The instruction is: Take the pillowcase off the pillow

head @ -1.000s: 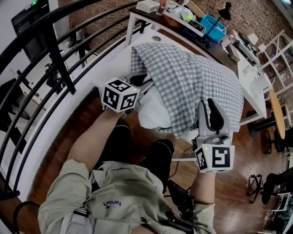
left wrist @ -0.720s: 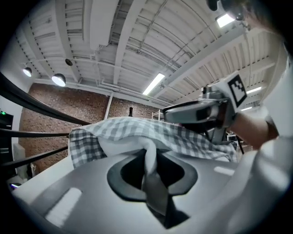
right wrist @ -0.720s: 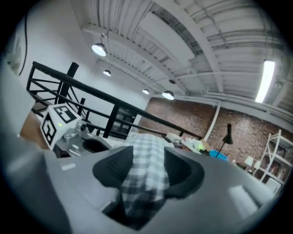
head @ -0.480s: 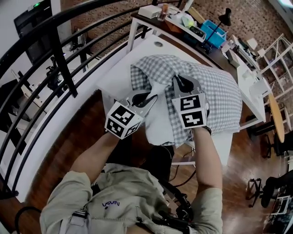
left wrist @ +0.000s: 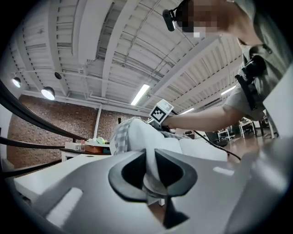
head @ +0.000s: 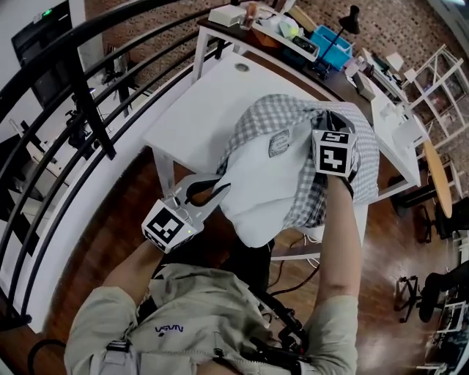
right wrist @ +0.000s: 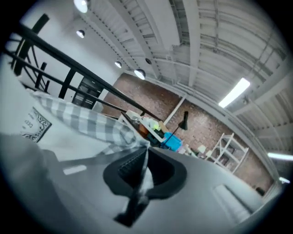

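Closest to me, my left tongs (head: 218, 189) are closed tight on the near corner of the white pillow (head: 256, 192). The left gripper view shows the two dark pads pressed in on a fold of the white fabric, with only that fold keeping them apart. This bare end of the pillow sticks out past the near edge of the white worktop (head: 198, 110), over my lap.

Further along the bare part of the pillow is a small square printed label (head: 279, 143). It sits just beside the edge of the grey-and-white checked pillowcase (head: 258, 121). The pillowcase is bunched up around the far part of the pillow and hangs down its right side. The uncovered half faces me.

My right tongs (head: 323, 119) are out at arm's length, just right of the label, on the gathered checked cloth. In the right gripper view the jaws are fully together, pinching a thin pleat of the pillowcase.

Past the pillow the worktop runs on to the left. A black railing (head: 91, 110) curves round on that side. Beyond the worktop stands a cluttered desk (head: 289, 58) with a blue bin (head: 333, 38) and a black lamp (head: 350, 16).
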Demonstrator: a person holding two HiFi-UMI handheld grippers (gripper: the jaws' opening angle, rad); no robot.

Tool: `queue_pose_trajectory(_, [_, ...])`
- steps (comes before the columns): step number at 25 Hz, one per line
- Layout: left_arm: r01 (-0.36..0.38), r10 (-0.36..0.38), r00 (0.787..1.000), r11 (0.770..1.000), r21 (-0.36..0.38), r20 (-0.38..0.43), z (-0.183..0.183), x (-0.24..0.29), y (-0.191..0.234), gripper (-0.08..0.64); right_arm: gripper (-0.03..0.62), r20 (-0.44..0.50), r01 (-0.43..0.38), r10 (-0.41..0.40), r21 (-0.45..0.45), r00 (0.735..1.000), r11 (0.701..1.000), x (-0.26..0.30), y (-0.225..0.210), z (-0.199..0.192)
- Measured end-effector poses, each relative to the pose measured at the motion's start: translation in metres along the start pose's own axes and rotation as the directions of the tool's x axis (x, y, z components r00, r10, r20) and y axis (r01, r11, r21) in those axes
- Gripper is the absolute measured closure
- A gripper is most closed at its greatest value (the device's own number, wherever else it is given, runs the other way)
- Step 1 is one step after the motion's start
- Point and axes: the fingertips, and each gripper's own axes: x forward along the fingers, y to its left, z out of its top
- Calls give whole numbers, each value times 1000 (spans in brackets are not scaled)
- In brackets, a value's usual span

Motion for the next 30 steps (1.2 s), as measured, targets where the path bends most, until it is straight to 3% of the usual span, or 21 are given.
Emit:
queue_pose_trajectory(2, [-3, 3, 1000, 1000, -7, -14, 2, 4, 1, 507, 586, -12, -42, 42, 14, 999, 999, 4, 9, -13])
queue_pose_trajectory(6, [-25, 24, 999, 999, -36, -33, 19, 8, 8, 429, 586, 49, -71, 74, -66, 996, 995, -3, 31, -10])
queue_pose_trajectory(10, [-121, 126, 987, 991, -60, 96, 67, -4, 28, 393, 586, 134, -124, 129, -41, 983, 991, -17, 42, -3])
queue_pose_trajectory(12, [-171, 175, 979, 984, -49, 103, 84, 0, 43, 391, 586, 161, -143, 151, -57, 975, 988, -23, 50, 2])
queue_pose_trajectory(15, [-170, 170, 984, 985, 14, -55, 74, 38, 59, 335, 586, 172, -160, 173, -86, 970, 983, -25, 56, 7])
queue_pose_trajectory(17, [-128, 128, 971, 992, 13, -204, 51, 64, 59, 319, 584, 167, -186, 199, -93, 966, 978, -27, 60, 9])
queue_pose_trajectory(20, [-99, 97, 949, 995, 10, -299, 30, 75, 48, 419, 539, 165, -273, 282, -76, 945, 959, -38, 63, 18])
queue_pose_trajectory(22, [-103, 107, 952, 994, 30, -288, 26, 72, 39, 505, 473, 213, -362, 361, -34, 908, 931, -57, 62, 38])
queue_pose_trajectory(25, [-107, 121, 954, 992, 68, -273, 21, 70, 27, 534, 417, 318, -508, 486, -15, 814, 861, -88, 69, 81])
queue_pose_trajectory(28, [-99, 125, 953, 989, 108, -275, 12, 70, 16, 538, 394, 361, -603, 586, -76, 726, 794, -104, 93, 115])
queue_pose_trajectory(30, [-83, 121, 952, 986, 142, -281, 7, 69, 7, 538, 383, 341, -634, 638, -139, 691, 761, -104, 117, 130])
